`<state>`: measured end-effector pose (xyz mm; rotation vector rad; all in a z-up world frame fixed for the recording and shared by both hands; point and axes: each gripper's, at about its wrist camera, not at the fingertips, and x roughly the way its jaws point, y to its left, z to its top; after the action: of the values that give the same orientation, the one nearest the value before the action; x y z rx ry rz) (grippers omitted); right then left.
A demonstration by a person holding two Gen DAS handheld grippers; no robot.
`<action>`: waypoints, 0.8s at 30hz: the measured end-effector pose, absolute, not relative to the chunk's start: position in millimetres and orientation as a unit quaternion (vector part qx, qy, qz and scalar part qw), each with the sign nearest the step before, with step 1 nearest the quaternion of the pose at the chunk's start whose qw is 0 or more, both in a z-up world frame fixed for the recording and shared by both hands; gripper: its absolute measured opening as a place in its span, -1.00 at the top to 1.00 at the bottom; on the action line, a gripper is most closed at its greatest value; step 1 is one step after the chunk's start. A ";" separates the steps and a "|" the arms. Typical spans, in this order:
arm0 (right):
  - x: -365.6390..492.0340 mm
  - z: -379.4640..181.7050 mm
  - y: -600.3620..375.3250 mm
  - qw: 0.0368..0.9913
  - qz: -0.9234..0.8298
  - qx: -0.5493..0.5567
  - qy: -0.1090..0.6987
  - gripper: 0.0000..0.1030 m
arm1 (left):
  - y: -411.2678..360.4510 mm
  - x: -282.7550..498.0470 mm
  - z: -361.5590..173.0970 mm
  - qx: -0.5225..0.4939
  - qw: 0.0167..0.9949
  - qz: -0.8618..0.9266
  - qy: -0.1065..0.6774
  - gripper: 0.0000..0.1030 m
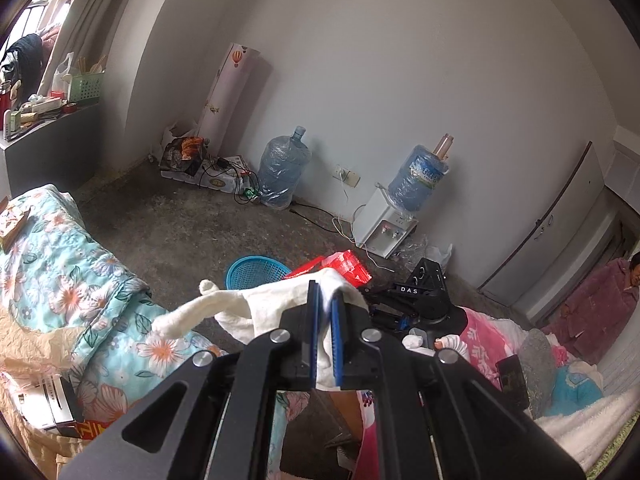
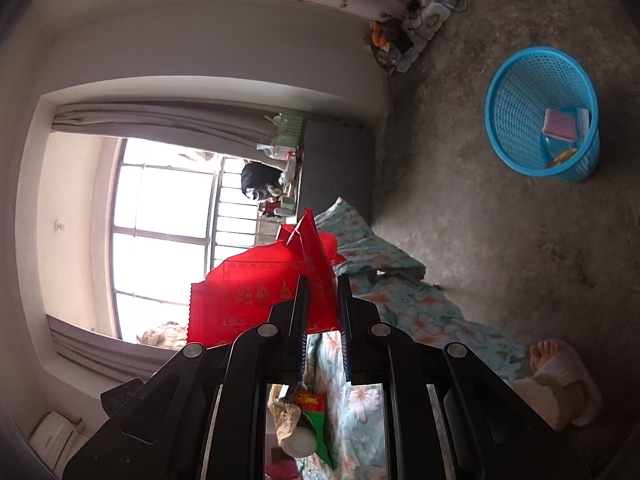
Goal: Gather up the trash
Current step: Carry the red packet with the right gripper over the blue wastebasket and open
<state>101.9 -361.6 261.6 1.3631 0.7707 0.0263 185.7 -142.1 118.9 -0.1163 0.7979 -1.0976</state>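
Note:
My left gripper (image 1: pixel 326 294) is shut on a white crumpled tissue cloth (image 1: pixel 272 308) and holds it in the air above the bed's edge. My right gripper (image 2: pixel 323 280) is shut on a red plastic wrapper (image 2: pixel 256 296); the same wrapper (image 1: pixel 344 266) and the right gripper (image 1: pixel 416 300) show just beyond the cloth in the left wrist view. A blue mesh trash basket (image 2: pixel 516 120) stands on the floor and holds a pink item and other scraps; its rim (image 1: pixel 256 270) shows behind the cloth in the left wrist view.
A bed with a floral quilt (image 1: pixel 68 264) lies at left, with a box (image 1: pixel 52 404) and more wrappers (image 2: pixel 312 420) on it. Water jugs (image 1: pixel 282 168), a dispenser (image 1: pixel 384 228) and cables line the far wall. A person (image 1: pixel 600 300) sits at right. A slippered foot (image 2: pixel 560 376) is on the floor.

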 end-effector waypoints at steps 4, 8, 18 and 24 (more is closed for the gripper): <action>96.7 258.4 -380.1 0.718 -0.023 0.605 0.344 0.76 | -182.2 208.7 112.7 -0.044 0.767 -0.508 0.390 0.90; 93.2 253.5 -404.1 0.729 -0.079 0.585 0.346 0.76 | -240.7 240.2 96.6 -0.022 0.759 -0.497 0.420 0.90; 106.1 186.0 -465.9 0.692 -0.197 0.581 0.381 0.75 | -411.1 306.6 -3.5 0.058 0.717 -0.483 0.499 0.90; 125.4 143.9 -507.3 0.657 -0.248 0.598 0.387 0.71 | -492.7 324.4 -63.5 0.102 0.709 -0.466 0.519 0.90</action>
<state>125.4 -507.3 143.9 1.3553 0.8770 -0.5612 324.4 -492.7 -63.5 0.2268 1.1523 -1.0339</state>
